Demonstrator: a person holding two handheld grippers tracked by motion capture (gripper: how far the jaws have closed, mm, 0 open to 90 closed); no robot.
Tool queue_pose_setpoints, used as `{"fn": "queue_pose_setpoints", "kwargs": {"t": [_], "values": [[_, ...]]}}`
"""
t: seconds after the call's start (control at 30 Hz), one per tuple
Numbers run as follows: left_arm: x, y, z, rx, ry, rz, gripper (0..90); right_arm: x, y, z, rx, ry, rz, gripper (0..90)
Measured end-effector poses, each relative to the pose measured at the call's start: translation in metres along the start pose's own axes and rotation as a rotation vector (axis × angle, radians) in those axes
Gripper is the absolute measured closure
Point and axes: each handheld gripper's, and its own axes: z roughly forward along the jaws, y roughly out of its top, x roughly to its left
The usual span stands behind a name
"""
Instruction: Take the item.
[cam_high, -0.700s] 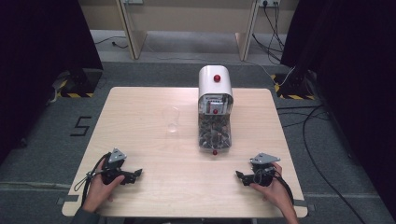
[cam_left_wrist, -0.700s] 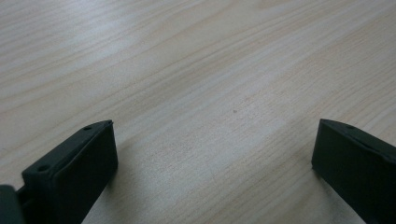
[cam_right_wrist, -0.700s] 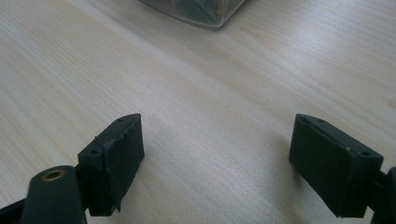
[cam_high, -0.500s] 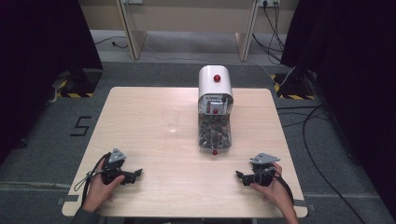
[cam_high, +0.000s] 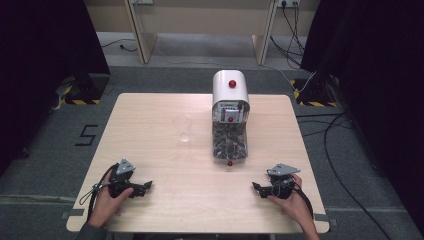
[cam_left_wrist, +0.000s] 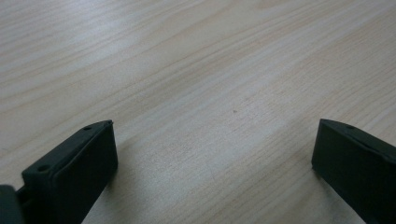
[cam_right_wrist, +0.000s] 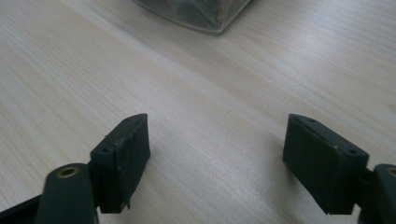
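Observation:
My left gripper (cam_high: 145, 187) rests on the wooden table (cam_high: 150, 115) near its front left, held by a hand, jaws pointing right. In the left gripper view it (cam_left_wrist: 212, 140) stands open over bare wood. My right gripper (cam_high: 256, 187) lies near the front right, jaws pointing left. It (cam_right_wrist: 217, 135) is open too, with nothing between the jaws. A white dispenser (cam_high: 230, 90) with a red knob stands at the table's middle back, and a clear bin (cam_high: 230, 142) of dark pieces sits at its foot. A clear glass cup (cam_high: 184, 126) stands left of the dispenser.
The clear bin's corner (cam_right_wrist: 201, 16) shows at the top of the right gripper view. Cables (cam_high: 330, 130) trail on the grey floor to the right of the table. Black curtains (cam_high: 45, 60) hang on both sides.

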Motion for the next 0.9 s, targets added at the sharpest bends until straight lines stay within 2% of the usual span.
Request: {"fn": "queue_pose_setpoints", "kwargs": {"t": [0.07,0.1,0.2,0.23,0.27,0.3,0.67,0.9], "values": [[0.0,0.0,0.0,0.0,0.0,0.0,0.0,-0.001,0.0,-0.001,-0.016,0.002,-0.013,25.1],[0.0,0.0,0.0,0.0,0.0,0.0,0.0,-0.001,0.002,-0.002,-0.045,-0.009,-0.025,25.5],[0.0,0.0,0.0,-0.001,0.0,-0.001,0.0,0.0,0.004,-0.003,-0.07,-0.02,-0.024,25.9],[0.0,0.0,0.0,-0.001,0.0,-0.001,0.0,0.001,0.007,-0.006,-0.101,-0.026,-0.035,26.4],[0.0,0.0,0.0,-0.001,0.0,-0.001,0.0,0.001,0.007,-0.006,-0.101,-0.026,-0.035,26.4],[0.0,0.0,0.0,0.0,0.0,0.0,0.0,0.003,0.01,-0.007,-0.123,-0.029,-0.038,26.5],[0.0,0.0,0.0,0.0,0.0,0.0,0.0,0.01,0.023,-0.01,-0.178,-0.027,-0.076,28.3],[0.0,0.0,0.0,-0.001,0.0,-0.001,0.0,0.013,0.042,-0.009,-0.202,-0.024,-0.106,30.0]]}}
